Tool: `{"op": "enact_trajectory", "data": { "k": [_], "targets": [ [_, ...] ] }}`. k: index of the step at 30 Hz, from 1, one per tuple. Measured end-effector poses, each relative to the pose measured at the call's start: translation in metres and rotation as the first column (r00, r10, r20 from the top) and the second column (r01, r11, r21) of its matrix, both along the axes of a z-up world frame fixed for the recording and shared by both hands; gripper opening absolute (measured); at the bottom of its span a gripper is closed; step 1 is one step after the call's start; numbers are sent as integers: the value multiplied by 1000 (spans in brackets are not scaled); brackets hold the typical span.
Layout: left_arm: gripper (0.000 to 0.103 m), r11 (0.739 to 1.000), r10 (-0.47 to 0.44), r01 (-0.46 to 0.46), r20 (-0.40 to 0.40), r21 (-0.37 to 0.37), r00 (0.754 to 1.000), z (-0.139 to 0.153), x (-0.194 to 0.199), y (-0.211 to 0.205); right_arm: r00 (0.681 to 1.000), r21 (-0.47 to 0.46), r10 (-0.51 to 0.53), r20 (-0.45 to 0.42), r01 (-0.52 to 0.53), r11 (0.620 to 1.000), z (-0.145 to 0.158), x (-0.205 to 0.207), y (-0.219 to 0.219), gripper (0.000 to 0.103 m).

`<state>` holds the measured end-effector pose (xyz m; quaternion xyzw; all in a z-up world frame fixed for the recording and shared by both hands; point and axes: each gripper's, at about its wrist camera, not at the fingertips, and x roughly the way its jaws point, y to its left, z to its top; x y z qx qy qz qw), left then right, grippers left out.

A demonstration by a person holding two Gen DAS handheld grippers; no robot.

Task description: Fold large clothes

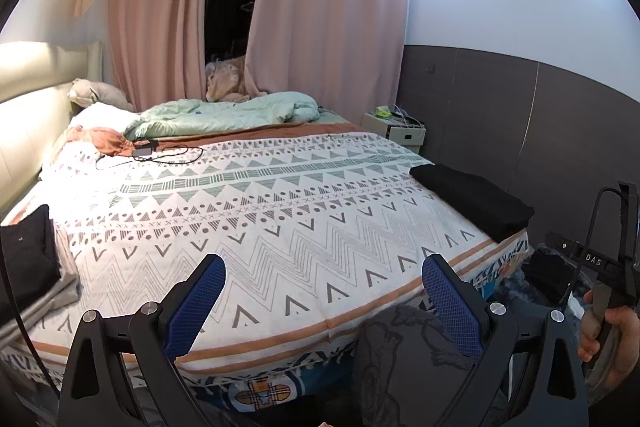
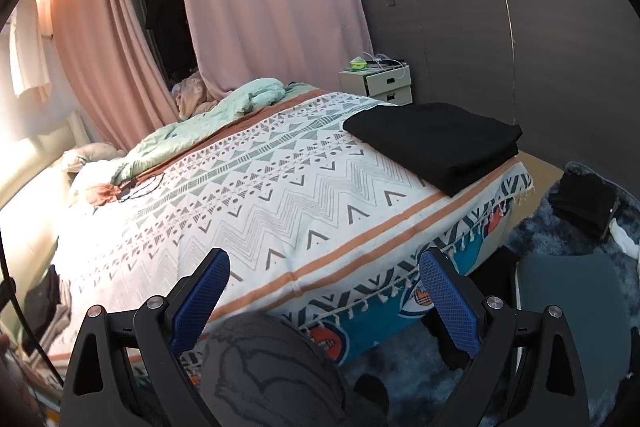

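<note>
A folded black garment (image 2: 436, 143) lies flat on the patterned bedspread (image 2: 248, 195), at the bed's foot-end corner nearest the grey wall panelling (image 2: 520, 27), its long edge running along the bedspread's side hem; in the left wrist view the same black garment (image 1: 474, 199) sits at the far right rim of the bedspread (image 1: 260, 211). Across the bedspread from it, at the opposite edge, a stack of dark and grey clothes (image 1: 30, 263) rests on the cover, part of it cut off by the lens rim. Toward the head of the bed a rumpled mint duvet (image 1: 224, 117) lies beyond the bedspread, with a black cable (image 1: 160, 157) looped on the cover just in front of it. Behind the bed hang pink curtains (image 1: 320, 19), and a small white nightstand (image 2: 378, 83) stands beside the bed against the panelling. The left gripper (image 1: 324, 301) hangs over the bedspread's near hem with its blue pads spread wide, holding nothing. The right gripper (image 2: 324, 301) is likewise released, pads wide apart, above the near hem and the person's patterned grey knee (image 2: 272, 367); both are well apart from the black garment.
</note>
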<state>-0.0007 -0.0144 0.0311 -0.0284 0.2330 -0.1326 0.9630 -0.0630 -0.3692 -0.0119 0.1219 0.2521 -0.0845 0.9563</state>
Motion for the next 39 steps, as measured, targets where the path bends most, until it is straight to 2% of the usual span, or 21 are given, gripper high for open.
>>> {"op": "enact_trajectory", "data": {
  "k": [15,39],
  "targets": [
    [99,1000,-5,5,12,-7,1000,-3,-1,-6,999,-42,39,19,-38,998,-6,9,21,96],
    [99,1000,13,-13,16,-16,1000,-2,-9,-2,997,-73,67,27,-65,995,-7,4,29,96]
  ]
}}
